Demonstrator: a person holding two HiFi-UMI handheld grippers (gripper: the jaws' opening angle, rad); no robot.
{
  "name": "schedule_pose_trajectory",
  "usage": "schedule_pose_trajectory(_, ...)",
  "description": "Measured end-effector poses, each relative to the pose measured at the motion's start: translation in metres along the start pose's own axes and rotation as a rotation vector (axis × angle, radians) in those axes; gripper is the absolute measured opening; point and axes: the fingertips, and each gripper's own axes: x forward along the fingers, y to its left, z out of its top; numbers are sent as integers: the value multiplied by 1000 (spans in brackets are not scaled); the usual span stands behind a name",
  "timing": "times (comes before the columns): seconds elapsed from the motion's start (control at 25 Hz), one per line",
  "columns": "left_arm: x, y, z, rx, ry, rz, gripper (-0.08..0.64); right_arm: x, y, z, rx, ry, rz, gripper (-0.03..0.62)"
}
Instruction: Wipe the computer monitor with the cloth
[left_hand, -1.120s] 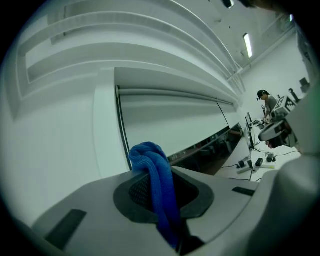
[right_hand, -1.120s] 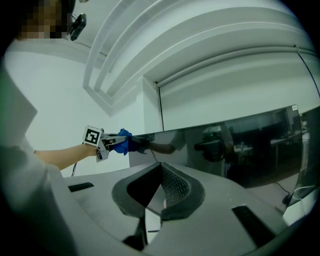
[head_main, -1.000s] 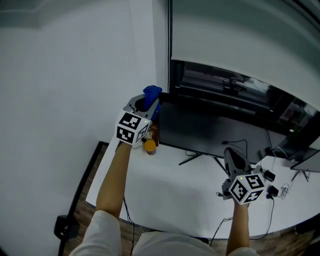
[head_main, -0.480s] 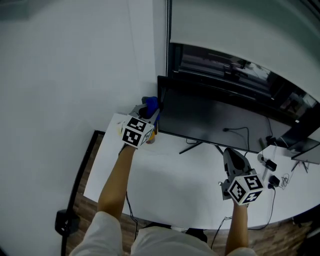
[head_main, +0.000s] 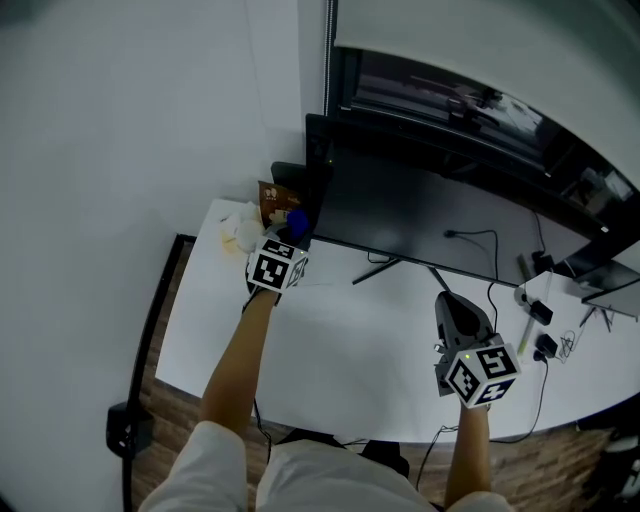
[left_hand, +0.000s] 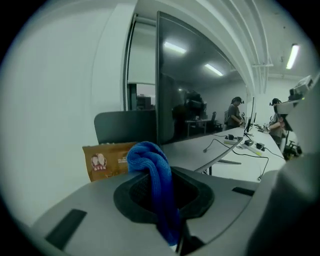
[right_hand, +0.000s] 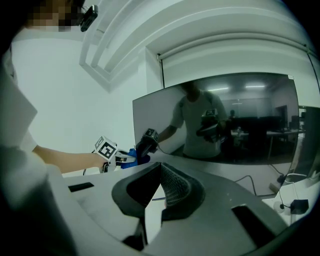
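Left gripper (head_main: 291, 234) has dropped, clamping blue cloth (head_main: 297, 219) beside monitor (head_main: 420, 215).

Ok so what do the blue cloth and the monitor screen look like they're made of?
The blue cloth looks like a soft, matte textile, likely microfibre or terry: its surface shows a fuzzy, ribbed weave and it folds limply. The monitor has a smooth, glossy dark screen, glass or hard plastic, I can't tell which: it mirrors the ceiling lights and the person.
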Motion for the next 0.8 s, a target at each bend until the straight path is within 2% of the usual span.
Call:
schedule_pose_trajectory(0.12,9,-2,-17,-115,13,-11,66,0,-5,-6,12,10,-13,14)
schedule_pose_trajectory(0.28,16,-4,-33,-301,-28,2,66,-1,-11,-13,30,23,-26,14)
schedule_pose_trajectory(0.4,25,-6,-46,-454,-45,-17,66,-3,-17,-16,36,30,-39,14)
schedule_pose_trajectory(0.56,36,-14,-59,-511,-53,-46,65,-9,-25,-22,48,36,-48,14)
schedule_pose_trajectory(0.68,43,-21,-59,-587,-97,-74,66,-15,-35,-28,58,44,-59,14)
schedule_pose_trajectory(0.8,50,-38,-54,-617,-121,-136,65,-24,-46,-35,67,55,-74,14)
